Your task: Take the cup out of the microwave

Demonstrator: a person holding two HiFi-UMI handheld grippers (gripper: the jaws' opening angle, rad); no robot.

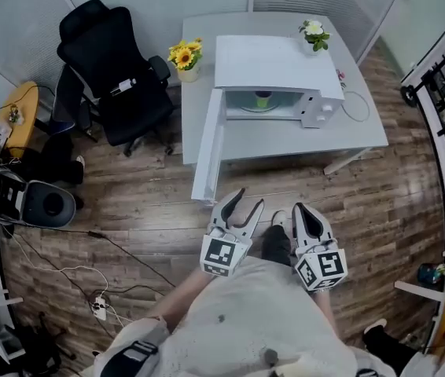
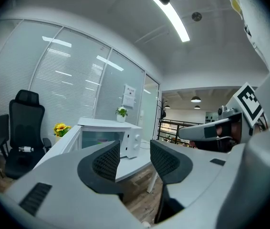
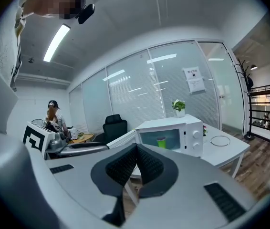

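Left gripper open — cup inside microwave.

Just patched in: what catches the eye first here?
The white microwave on the table stands out, its door swung wide open and a green cup standing inside. Nearer, short of the table, the left gripper is open and the right gripper is shut and empty.

One microwave, one cup, two flower pots, one office chair, two grippers.
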